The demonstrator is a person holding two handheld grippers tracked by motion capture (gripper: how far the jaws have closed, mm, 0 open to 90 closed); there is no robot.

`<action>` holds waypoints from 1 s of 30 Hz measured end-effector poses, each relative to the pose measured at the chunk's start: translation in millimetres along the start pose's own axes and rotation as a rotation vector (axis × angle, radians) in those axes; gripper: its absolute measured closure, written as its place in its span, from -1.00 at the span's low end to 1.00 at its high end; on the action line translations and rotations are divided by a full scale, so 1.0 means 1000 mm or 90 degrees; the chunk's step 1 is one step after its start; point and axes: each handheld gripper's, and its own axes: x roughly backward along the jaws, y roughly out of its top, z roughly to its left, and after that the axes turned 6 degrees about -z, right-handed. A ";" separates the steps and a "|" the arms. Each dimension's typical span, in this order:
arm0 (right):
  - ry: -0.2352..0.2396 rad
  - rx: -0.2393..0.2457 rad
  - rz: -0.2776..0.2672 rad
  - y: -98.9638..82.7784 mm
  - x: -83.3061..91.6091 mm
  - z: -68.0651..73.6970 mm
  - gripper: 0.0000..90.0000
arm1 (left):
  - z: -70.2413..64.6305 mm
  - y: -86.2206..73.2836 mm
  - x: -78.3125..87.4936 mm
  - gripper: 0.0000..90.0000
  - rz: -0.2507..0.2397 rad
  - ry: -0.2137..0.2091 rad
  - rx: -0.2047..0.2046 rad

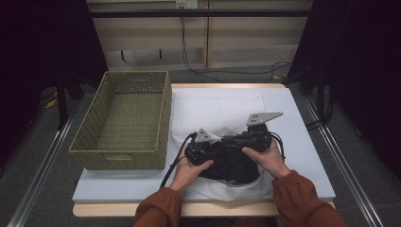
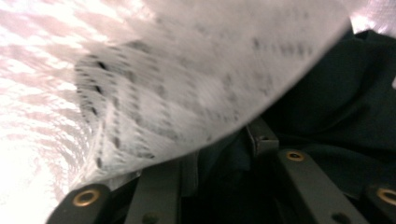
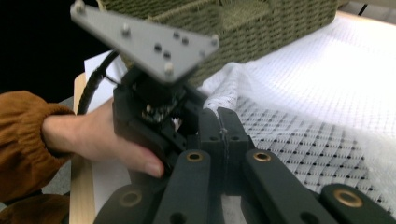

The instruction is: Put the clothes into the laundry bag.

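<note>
A dark garment (image 1: 230, 164) lies bunched on a white mesh bag (image 1: 227, 191) at the table's front. In the right gripper view, my right gripper (image 3: 219, 122) has its jaws pressed together at a raised fold of the mesh bag (image 3: 303, 140). From above, the right gripper (image 1: 242, 140) points left, toward the left gripper (image 1: 216, 150). In the left gripper view, mesh (image 2: 177, 93) drapes over my left gripper (image 2: 224, 158) and the dark garment (image 2: 341, 107) lies at its right. How its jaws stand is hidden by cloth.
An empty woven green basket (image 1: 116, 152) stands on the table's left half, close beside the left hand, and its wall (image 3: 261, 28) rises just behind the left gripper. A white cover (image 1: 213, 101) spreads over the table behind the bag.
</note>
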 end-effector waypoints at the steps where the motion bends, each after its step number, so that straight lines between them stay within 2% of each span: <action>1: -0.001 -0.002 0.003 -0.001 -0.001 0.000 1.00 | 0.001 0.000 0.001 0.47 -0.002 -0.002 0.002; 3: -0.002 -0.003 0.006 -0.002 -0.002 -0.001 1.00 | 0.000 0.002 0.006 0.37 -0.004 -0.006 0.006; 6: -0.001 0.000 0.006 -0.003 -0.002 -0.002 1.00 | -0.005 0.003 0.014 0.21 -0.002 0.005 -0.011; 10: -0.005 -0.004 0.008 -0.004 -0.001 -0.002 1.00 | -0.010 0.008 0.030 -0.07 -0.012 -0.004 -0.026; 12: -0.004 -0.003 0.009 -0.005 -0.001 -0.002 1.00 | -0.013 0.009 0.037 -0.12 -0.020 -0.016 -0.023; 14: -0.005 -0.005 0.012 -0.006 -0.001 -0.002 1.00 | -0.016 0.009 0.045 -0.15 -0.014 -0.017 -0.045; 15: -0.006 -0.006 0.011 -0.006 -0.001 -0.002 1.00 | -0.017 0.009 0.048 -0.18 -0.014 -0.022 -0.047; 17: -0.005 -0.007 0.013 -0.007 -0.001 -0.002 1.00 | -0.021 0.008 0.055 -0.27 -0.014 -0.019 -0.056; 18: -0.006 -0.008 0.013 -0.007 -0.001 -0.002 1.00 | -0.024 0.007 0.058 -0.29 -0.008 -0.019 -0.054; 20: -0.006 -0.008 0.013 -0.007 -0.002 -0.003 1.00 | -0.027 0.006 0.061 -0.44 -0.013 -0.024 -0.046; 21: -0.005 -0.006 0.014 -0.007 -0.003 -0.003 1.00 | -0.036 0.005 0.065 -0.46 -0.022 -0.038 -0.052; 25: -0.005 -0.007 0.017 -0.008 -0.004 -0.004 1.00 | -0.040 -0.002 0.056 -0.52 0.008 -0.036 -0.082; 27: -0.007 -0.005 0.017 -0.008 -0.003 -0.003 1.00 | -0.038 -0.007 0.048 -0.54 0.039 -0.044 -0.081; 29: -0.005 -0.006 0.016 -0.008 -0.003 -0.003 1.00 | -0.037 -0.015 0.039 -0.57 0.054 -0.056 -0.085; 30: -0.005 -0.006 0.016 -0.008 -0.003 -0.004 1.00 | -0.037 -0.018 0.036 -0.55 0.076 -0.054 -0.089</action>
